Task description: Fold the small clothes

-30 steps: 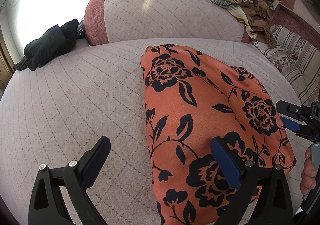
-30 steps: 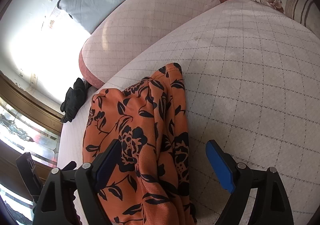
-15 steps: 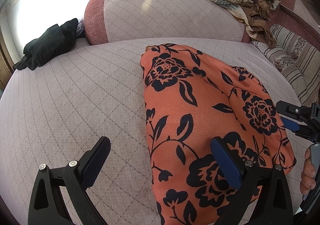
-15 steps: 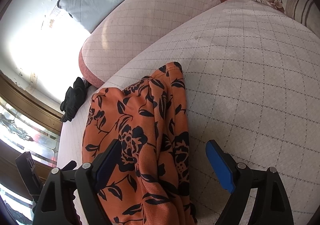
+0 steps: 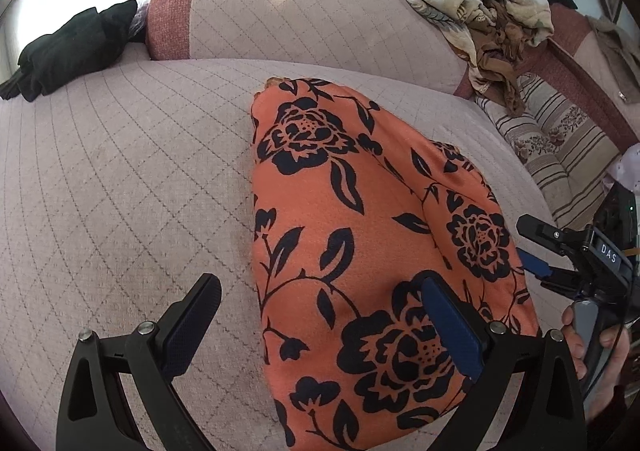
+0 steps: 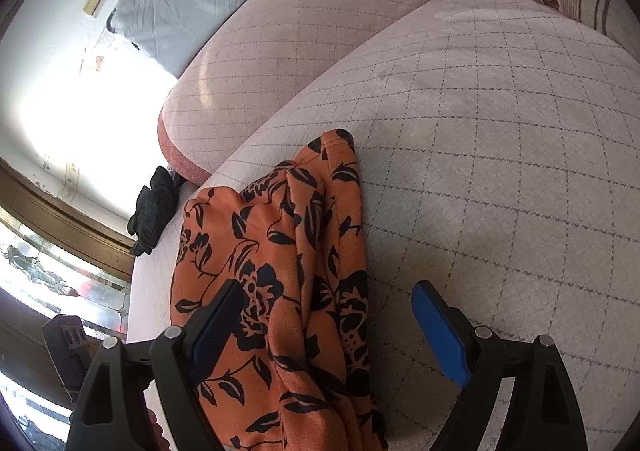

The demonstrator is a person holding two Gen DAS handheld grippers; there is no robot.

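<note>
Orange floral garment (image 5: 360, 251) lies under both gaping hand-held grippers, left (image 5: 320, 323) and right (image 6: 328, 327), neither gripping.

I count one orange floral garment (image 5: 360, 235) on the sofa seat (image 5: 120, 191), one black garment (image 5: 68, 51) at the seat's far left corner, one patterned heap (image 5: 480, 19) on its backrest, and my two tools.

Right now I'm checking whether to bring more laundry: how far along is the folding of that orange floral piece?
Done: the orange black-flowered garment lies doubled over on the quilted pink cushion, though bunched along one side. In hand: nothing; the left hand-held gripper and right hand-held gripper hover open over its near end. Left: further folds, and the crumpled beige patterned cloth behind looks unfolded.
</note>
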